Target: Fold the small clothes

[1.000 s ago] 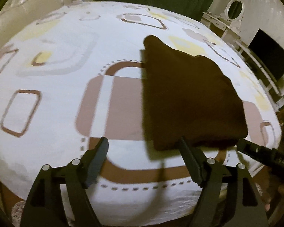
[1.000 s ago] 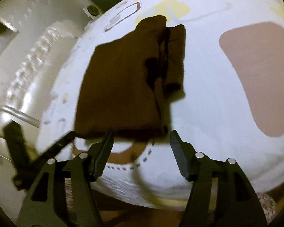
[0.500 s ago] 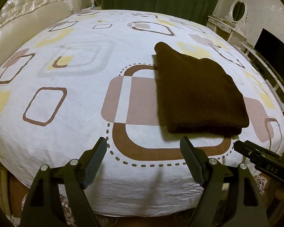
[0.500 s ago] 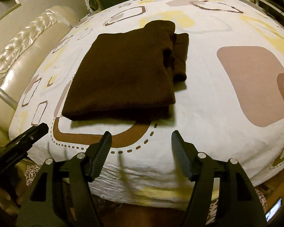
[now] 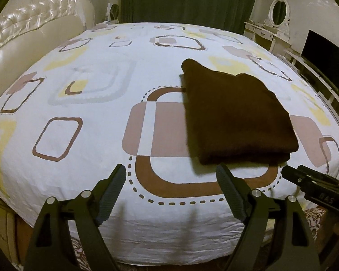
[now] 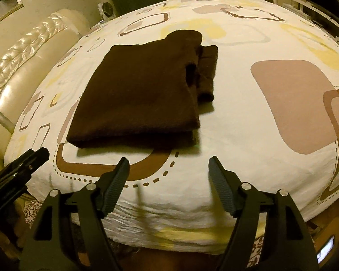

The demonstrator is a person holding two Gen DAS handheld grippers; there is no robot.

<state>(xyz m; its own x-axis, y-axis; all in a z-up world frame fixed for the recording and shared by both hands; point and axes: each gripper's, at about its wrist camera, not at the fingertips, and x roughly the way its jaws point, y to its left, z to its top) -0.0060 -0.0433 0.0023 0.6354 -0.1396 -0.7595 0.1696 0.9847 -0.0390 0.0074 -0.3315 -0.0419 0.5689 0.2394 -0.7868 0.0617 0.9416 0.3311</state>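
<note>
Lying folded on the bed, near its front edge, the brown garment (image 5: 235, 117) is making a thick, almost square packet over the brown printed frame of the sheet (image 5: 79, 90). In the right wrist view one rolled part, maybe a sleeve, is sticking out along its right side. The cloth is looking soft, fuzzy and light, so I am judging it will bend and sag when lifted; the near folded edge, with all layers pinched together, is seeming the best place for holding. The left gripper (image 5: 170, 192) is hovering in front of the near edge, jaws released and holding nothing. The right gripper (image 6: 168, 183) is hanging there too, also spread wide and empty, apart from the cloth.
</note>
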